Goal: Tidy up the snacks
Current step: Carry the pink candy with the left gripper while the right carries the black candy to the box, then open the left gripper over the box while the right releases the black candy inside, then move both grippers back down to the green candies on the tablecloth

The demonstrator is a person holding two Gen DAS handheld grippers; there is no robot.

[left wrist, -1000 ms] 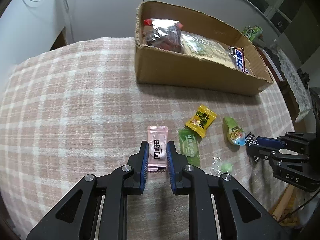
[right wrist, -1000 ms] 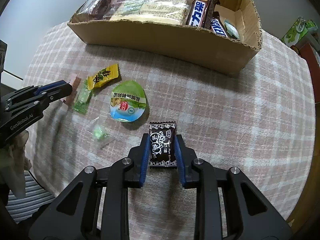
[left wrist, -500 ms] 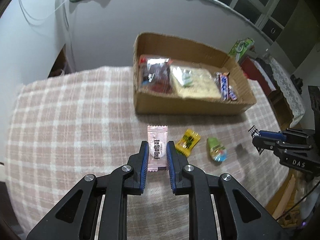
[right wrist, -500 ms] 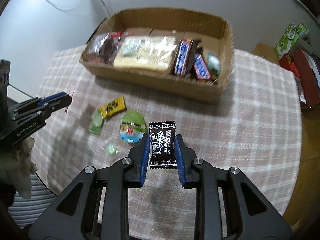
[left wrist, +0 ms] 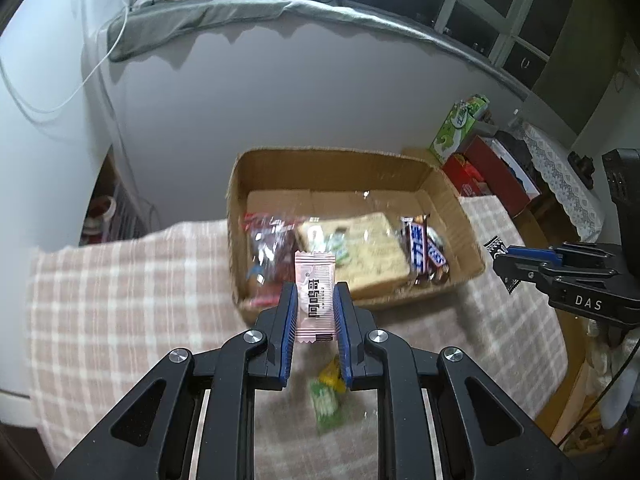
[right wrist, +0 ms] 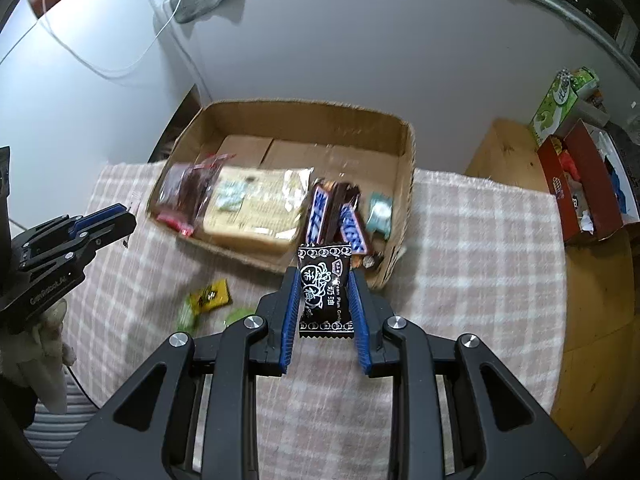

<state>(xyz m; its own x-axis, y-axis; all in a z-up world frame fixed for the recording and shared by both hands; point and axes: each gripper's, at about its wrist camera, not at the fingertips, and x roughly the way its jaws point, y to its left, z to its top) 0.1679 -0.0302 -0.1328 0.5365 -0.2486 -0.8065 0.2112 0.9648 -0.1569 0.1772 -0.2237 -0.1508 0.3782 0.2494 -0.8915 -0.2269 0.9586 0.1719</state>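
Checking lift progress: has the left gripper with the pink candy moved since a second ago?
Yes. The left gripper, shut on the pink candy, has risen from the tablecloth toward the cardboard box.

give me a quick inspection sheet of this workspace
surface: table under a pink plaid cloth.
job's things: cardboard box holds a red-edged bag, a pale flat pack, chocolate bars and a small teal sweet. Yellow sweet and green sweets lie loose on the cloth.
clutter: nothing seen on the table.
grippers: left tongs shut on pink sweet; right tongs shut on black sweet, both above the cloth near the box.
cables: white cable on the wall.
surroundings: green carton, red box, grey cloth on the sill.
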